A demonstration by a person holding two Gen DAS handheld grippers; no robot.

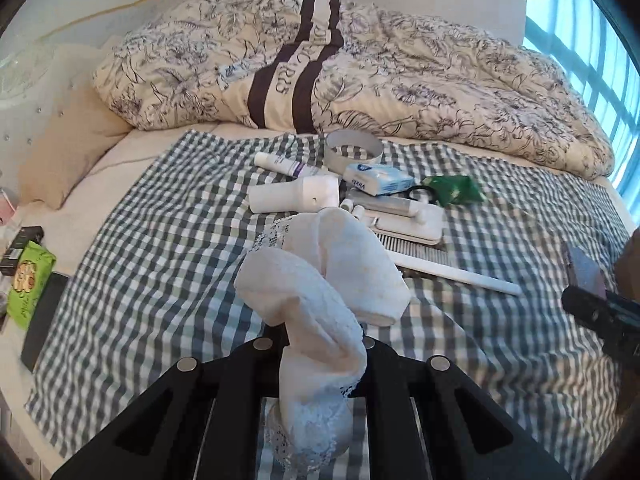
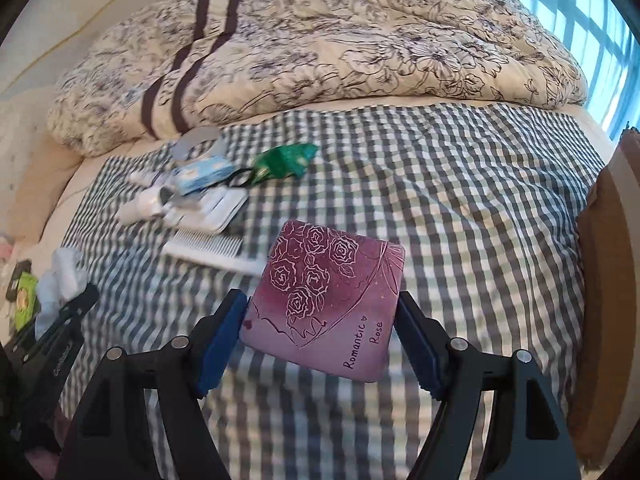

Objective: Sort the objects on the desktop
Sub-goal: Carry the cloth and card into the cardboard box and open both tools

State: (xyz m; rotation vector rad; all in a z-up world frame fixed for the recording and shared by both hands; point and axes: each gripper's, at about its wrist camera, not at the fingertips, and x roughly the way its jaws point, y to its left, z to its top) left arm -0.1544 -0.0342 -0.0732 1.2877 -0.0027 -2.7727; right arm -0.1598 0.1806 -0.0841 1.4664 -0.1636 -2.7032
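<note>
Left gripper (image 1: 320, 344): jaws pressed together, pinching a white lace-trimmed cloth (image 1: 320, 280) that rises loosely ahead of the fingertips and bunches below them; the pads themselves are hidden by the fabric. Right gripper (image 2: 320, 344): jaws spread wide around a purple rose-printed card (image 2: 324, 304) lettered "Romantic Rose", gripped at its two side edges by the blue pads (image 2: 220, 340); the card tilts up and away from the camera, clear of the checked cloth (image 2: 440, 200) beneath.

Beyond the left claw, just past the lace cloth, lies the pile of items: a white comb (image 1: 440, 268), a white brush (image 1: 408, 220), a white bottle (image 1: 296, 196), a small tube (image 1: 280, 162), a blue tissue pack (image 1: 380, 180), a green packet (image 1: 452, 190) and a roll of tape (image 1: 352, 150). Seen from the right claw, the same pile sits ahead and to the left, blurred. Far left of the left claw, a green box (image 1: 28, 280) is partly cut off at the frame edge. A floral duvet (image 2: 320, 52) closes the background; small objects beneath the tissue pack cannot be made out.
</note>
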